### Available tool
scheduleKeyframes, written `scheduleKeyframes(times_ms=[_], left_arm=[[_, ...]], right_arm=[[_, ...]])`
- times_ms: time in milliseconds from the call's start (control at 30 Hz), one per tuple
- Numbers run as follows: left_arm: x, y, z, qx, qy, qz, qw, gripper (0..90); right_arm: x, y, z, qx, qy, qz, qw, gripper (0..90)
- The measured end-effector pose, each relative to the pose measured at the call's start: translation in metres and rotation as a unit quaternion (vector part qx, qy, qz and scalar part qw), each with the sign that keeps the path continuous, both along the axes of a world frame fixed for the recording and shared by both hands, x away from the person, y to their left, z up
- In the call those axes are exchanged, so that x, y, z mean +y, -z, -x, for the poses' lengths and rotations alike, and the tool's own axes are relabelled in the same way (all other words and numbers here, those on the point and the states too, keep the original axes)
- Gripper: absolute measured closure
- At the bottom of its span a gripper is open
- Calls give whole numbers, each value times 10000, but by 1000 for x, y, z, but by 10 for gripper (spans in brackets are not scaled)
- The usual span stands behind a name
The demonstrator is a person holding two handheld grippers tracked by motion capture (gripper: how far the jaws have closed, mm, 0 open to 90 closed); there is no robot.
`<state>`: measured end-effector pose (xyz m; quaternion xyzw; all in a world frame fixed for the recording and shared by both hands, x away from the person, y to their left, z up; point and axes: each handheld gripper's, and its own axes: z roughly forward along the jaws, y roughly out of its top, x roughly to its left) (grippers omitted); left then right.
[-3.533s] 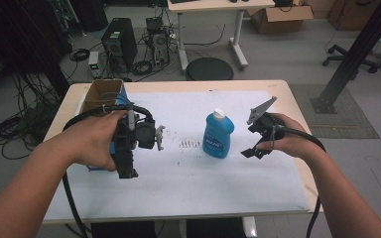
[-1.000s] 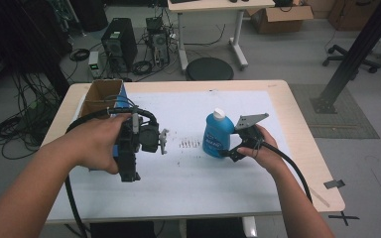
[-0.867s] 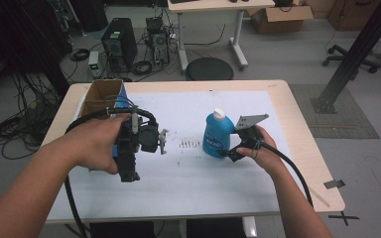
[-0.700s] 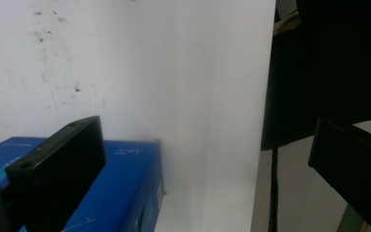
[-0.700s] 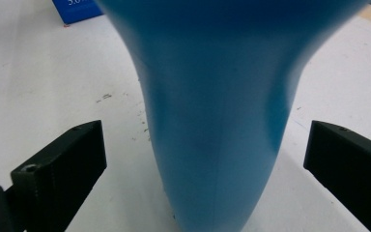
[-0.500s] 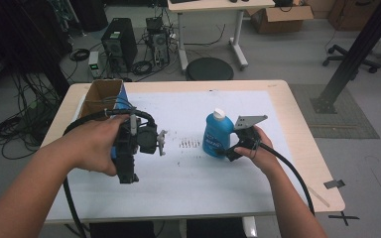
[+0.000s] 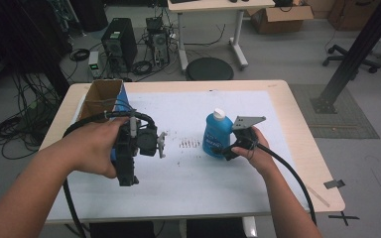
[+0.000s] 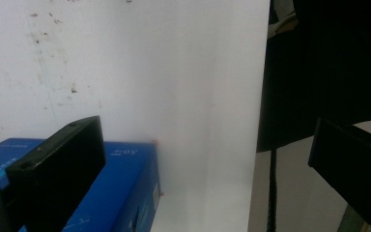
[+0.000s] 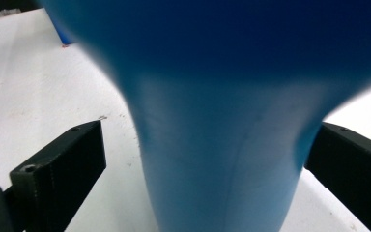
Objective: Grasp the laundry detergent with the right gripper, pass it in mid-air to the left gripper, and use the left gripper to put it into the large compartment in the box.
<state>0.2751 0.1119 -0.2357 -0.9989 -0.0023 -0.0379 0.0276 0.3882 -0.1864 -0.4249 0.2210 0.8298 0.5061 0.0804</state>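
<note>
A blue bottle [image 7: 212,135] with a white cap stands upright on the white sheet, right of the middle. My right gripper [image 7: 227,150] is at its lower part. In the right gripper view the bottle [image 9: 222,145] sits between the two jaws with a gap on each side, so my right gripper [image 9: 205,169] is open. My left gripper [image 7: 127,171] is held above a blue box [image 7: 113,151] that the hand mostly hides. In the left gripper view, my left gripper [image 8: 203,169] is wide open. One jaw is over the blue box [image 8: 116,188] and nothing is held.
An open cardboard box [image 7: 99,96] stands at the table's far left corner. The white sheet [image 7: 188,178] covers most of the wooden table [image 7: 307,148] and has small dark specks near its middle. Cables trail from both grippers toward the near edge.
My right gripper has moved left, from beside the bottle to having its jaws on either side of it. My left gripper has stayed almost still over the blue box.
</note>
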Motion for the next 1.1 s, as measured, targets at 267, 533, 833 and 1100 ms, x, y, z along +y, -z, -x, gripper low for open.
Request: scheduleKeyframes(times_ms=[267,533,833,1100], left_arm=[[2,1,2,20,-13,-15,10000,2],[3,2,2,17,-19,4,10000,3],[2,2,1,9,-20,-5,10000,3],[0,3,0,-19,-28,-79,10000,4]], right_arm=[[0,4,-1,18,137,-242,9996,7],[5,6,0,-69,183,-328,9993,40],[4,4,2,-163,255,-367,9989,116],[4,5,2,-169,216,-269,9993,154]])
